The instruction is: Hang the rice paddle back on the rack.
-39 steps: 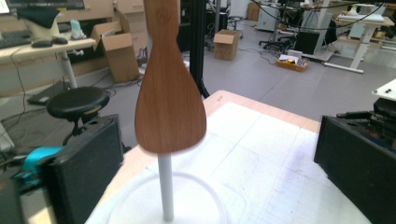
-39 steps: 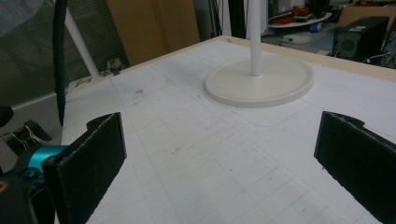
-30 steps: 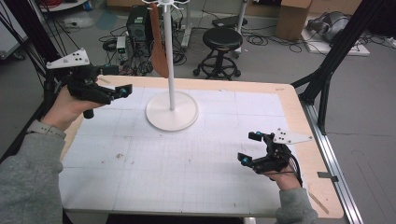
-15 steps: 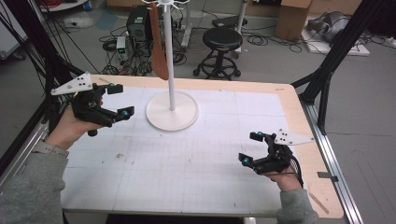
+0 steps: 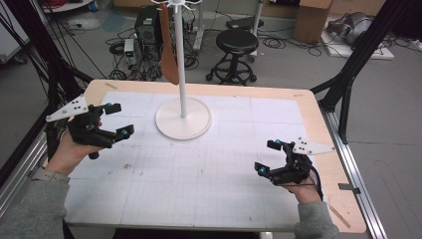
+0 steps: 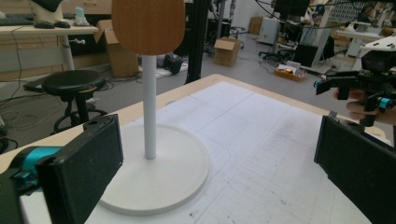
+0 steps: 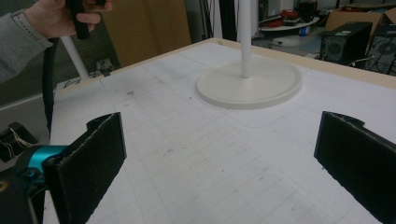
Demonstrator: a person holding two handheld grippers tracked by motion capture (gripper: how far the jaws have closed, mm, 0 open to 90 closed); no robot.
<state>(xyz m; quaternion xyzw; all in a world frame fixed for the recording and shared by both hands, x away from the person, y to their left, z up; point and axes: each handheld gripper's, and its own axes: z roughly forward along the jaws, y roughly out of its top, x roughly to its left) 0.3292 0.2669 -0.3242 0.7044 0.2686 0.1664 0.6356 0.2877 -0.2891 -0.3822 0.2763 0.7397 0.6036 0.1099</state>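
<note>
A white stand [image 5: 182, 117] with a round base and a thin upright pole rises from the far middle of the table; its base also shows in the left gripper view [image 6: 156, 175] and the right gripper view [image 7: 249, 83]. A flat brown wooden piece [image 5: 168, 50] hangs from the stand's top, and it is seen up close in the left gripper view [image 6: 148, 23]. My left gripper [image 5: 118, 121] is held above the table's left side, open and empty, jaws pointing toward the stand. Near the right edge my right gripper [image 5: 267, 157] is open and empty, low over the table.
The table [image 5: 199, 209] is covered with white gridded paper inside a wooden rim. A black stool [image 5: 238, 47], computer boxes and cables lie on the floor behind it. Black frame struts [image 5: 348, 74] stand at the right and left.
My left gripper has moved down and toward the person, away from the far left corner. The right gripper has stayed in place.
</note>
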